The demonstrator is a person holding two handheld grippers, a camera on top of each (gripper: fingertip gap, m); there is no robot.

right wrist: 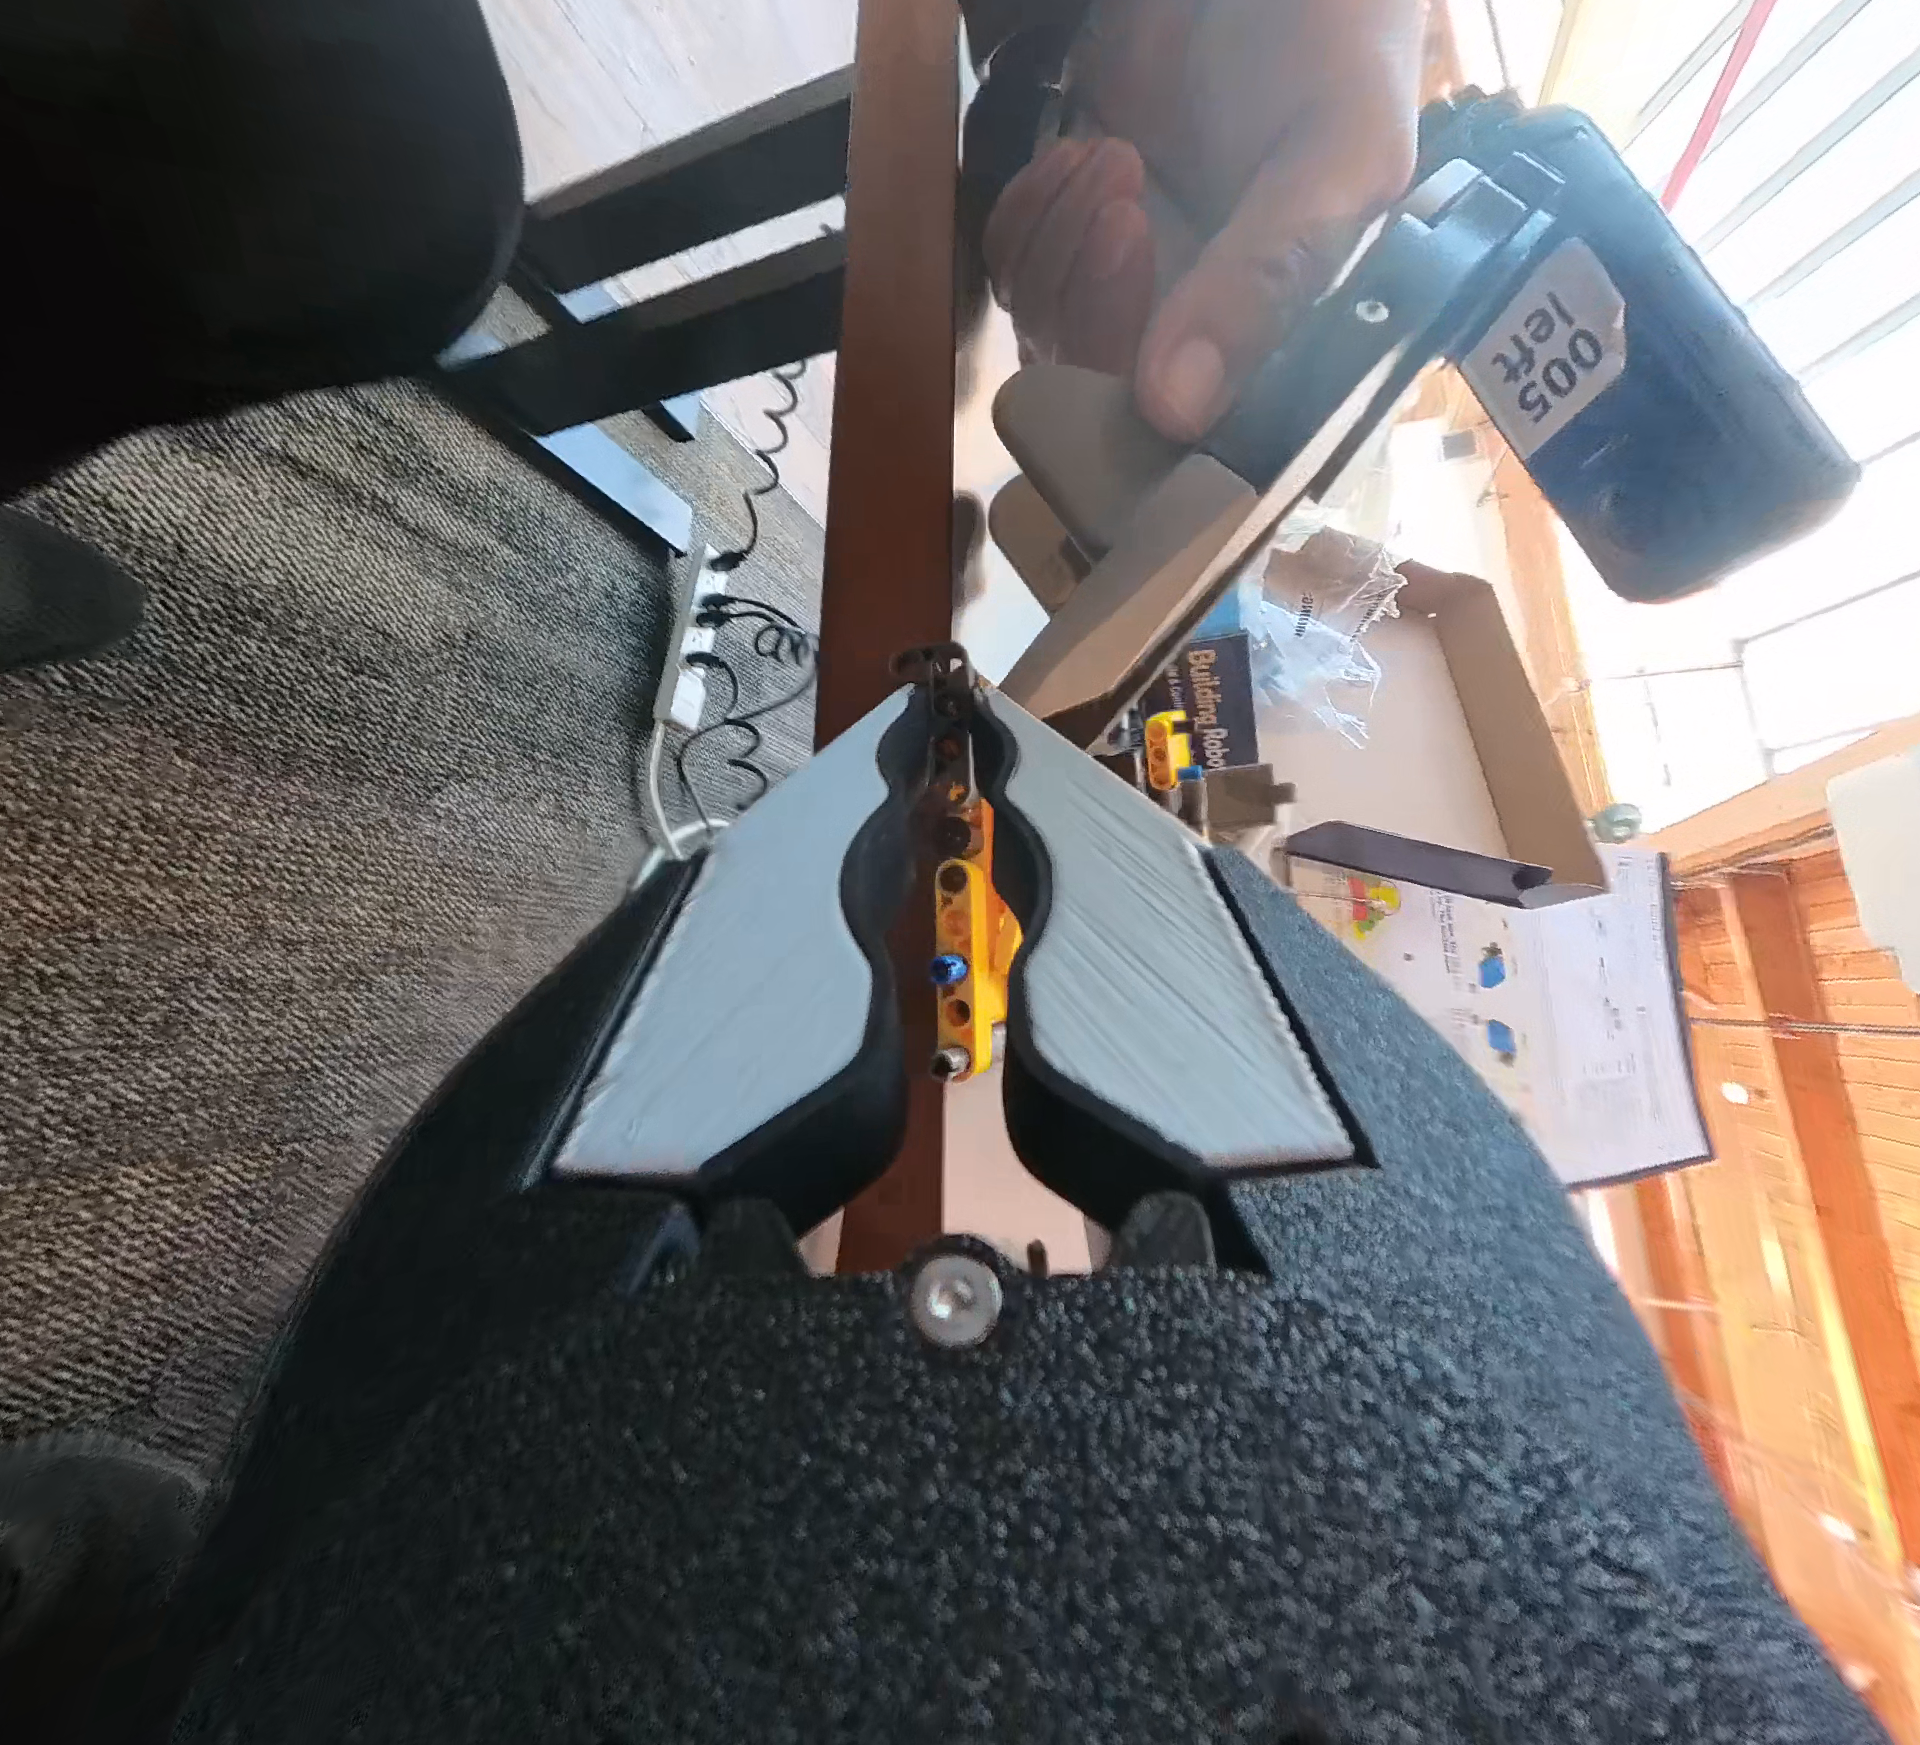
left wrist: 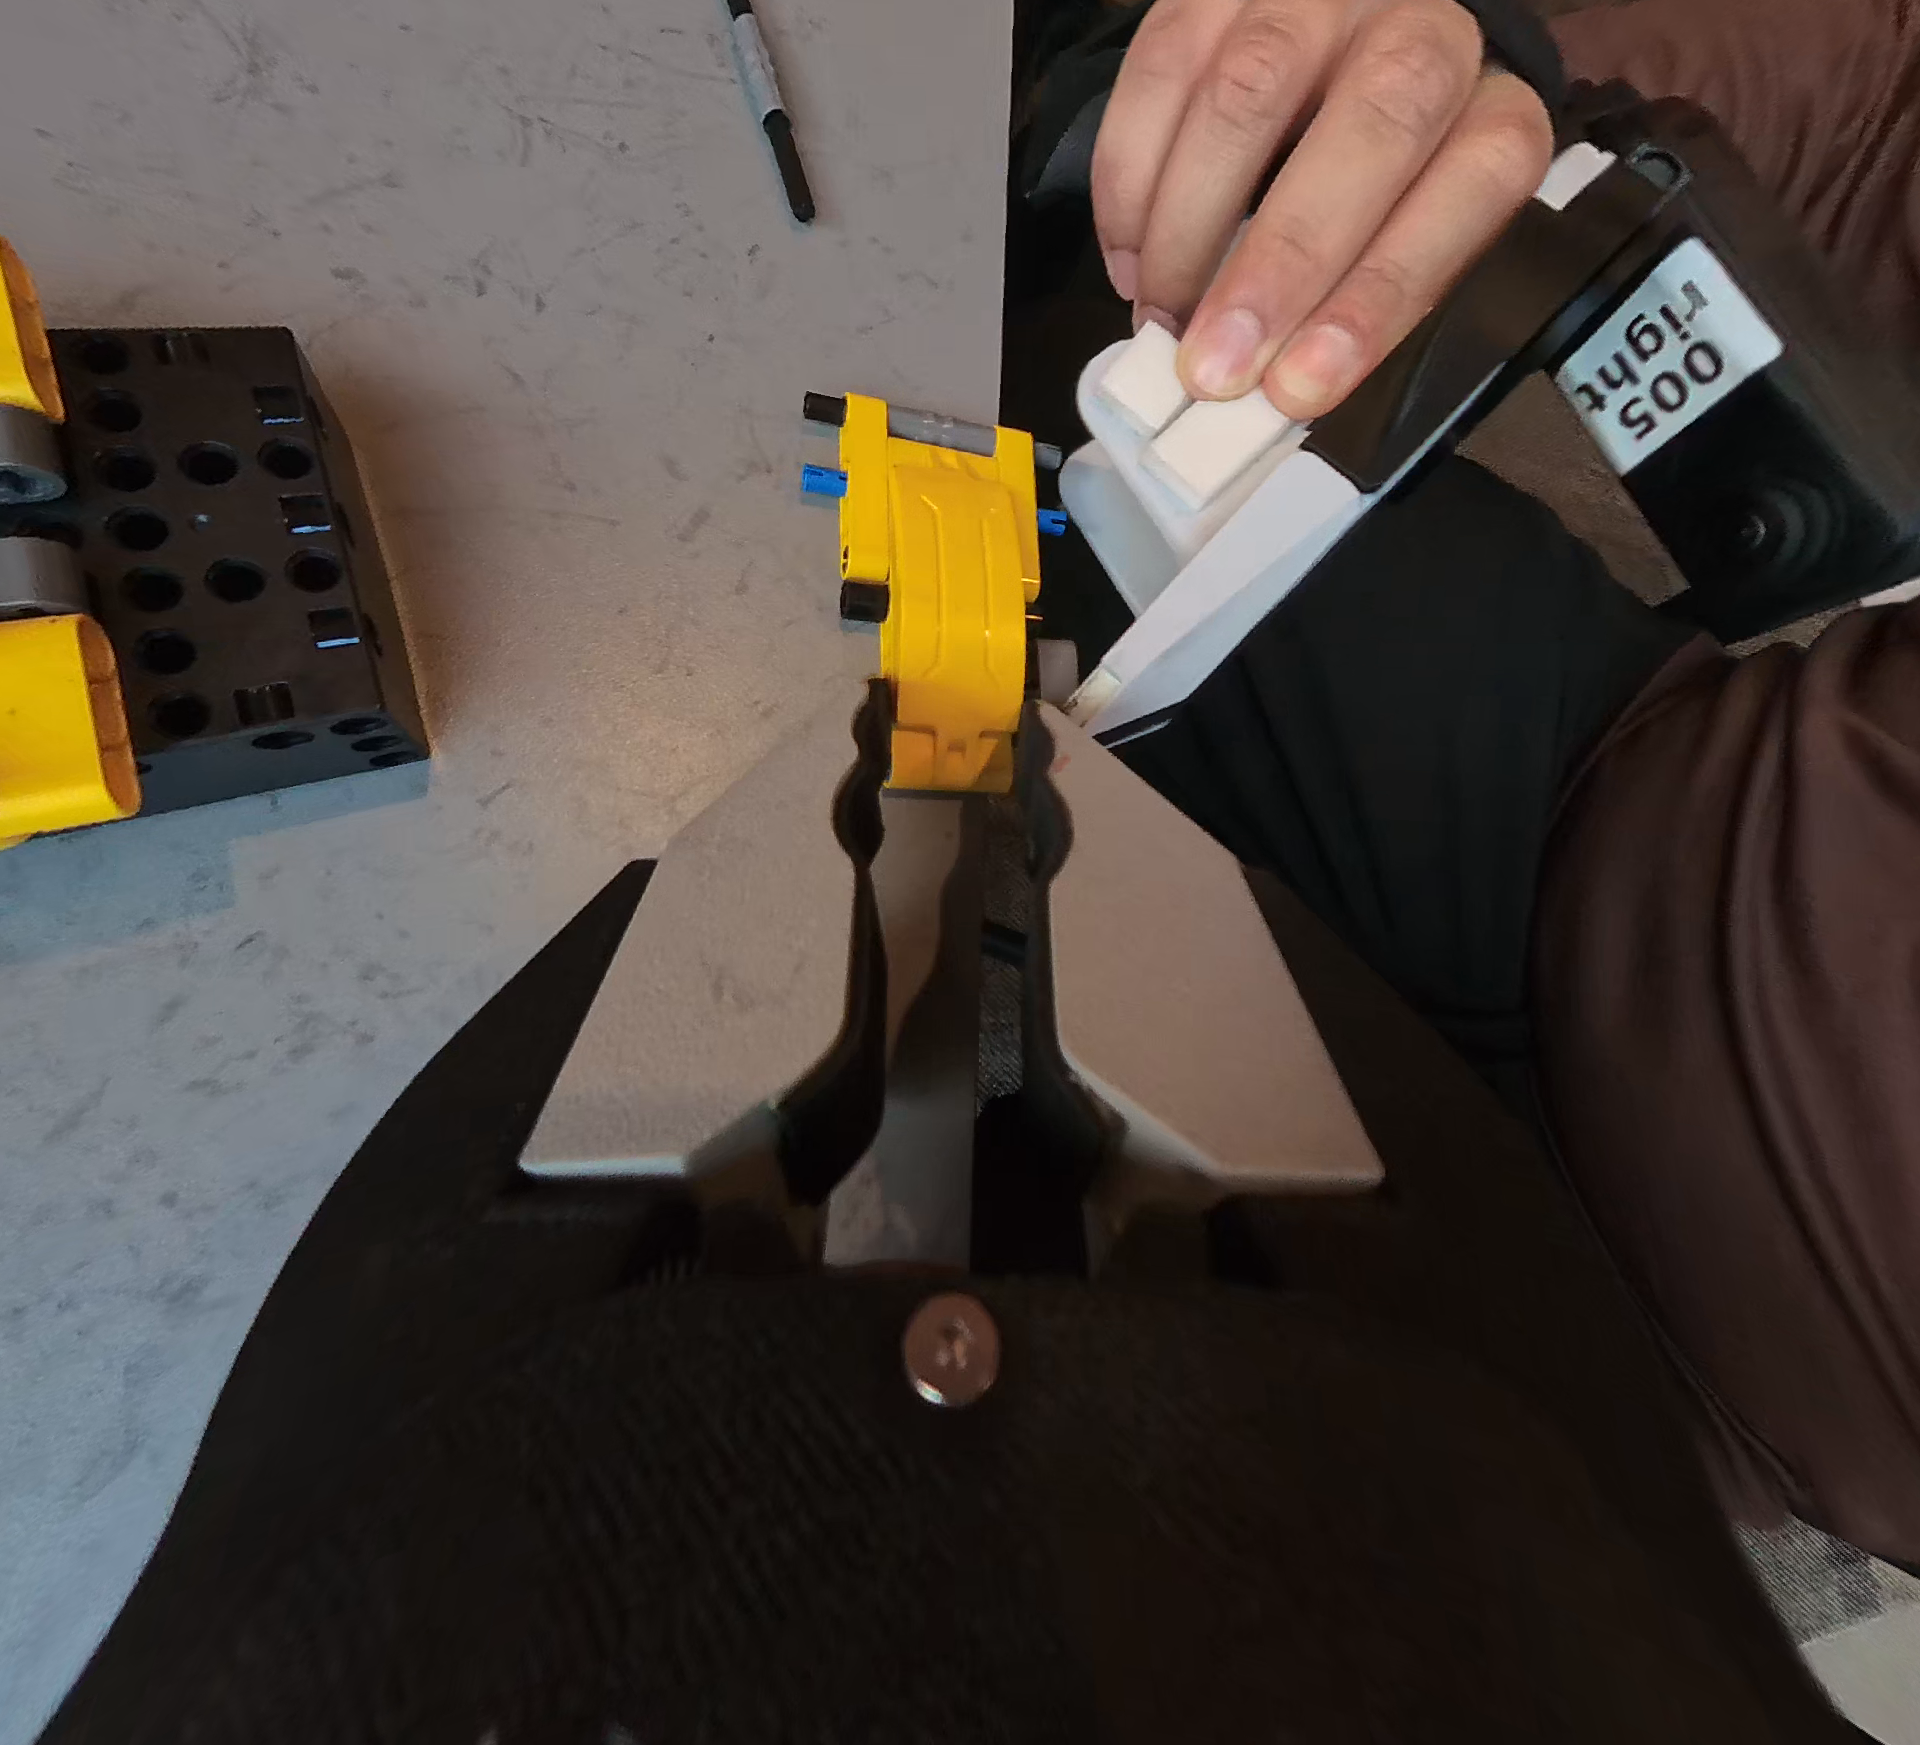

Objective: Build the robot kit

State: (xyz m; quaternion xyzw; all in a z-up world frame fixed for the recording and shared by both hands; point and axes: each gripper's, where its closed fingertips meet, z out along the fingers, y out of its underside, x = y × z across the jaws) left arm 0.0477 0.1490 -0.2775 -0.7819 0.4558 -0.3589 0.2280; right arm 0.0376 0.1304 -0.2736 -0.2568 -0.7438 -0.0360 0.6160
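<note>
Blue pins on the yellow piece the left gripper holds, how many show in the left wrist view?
2. One blue pin sticks out of the yellow piece on its left side; the other blue pin sticks out on its right, toward the table edge. More may be hidden underneath.

yellow brick assembly (left wrist: 951, 594) | curved yellow panel, black and blue pins, grey axle | gripped at its near end by left tongs (left wrist: 951, 739) | held at desk (left wrist: 416, 137) edge | also clamped edge-on in right tongs (right wrist: 951, 760)
</note>
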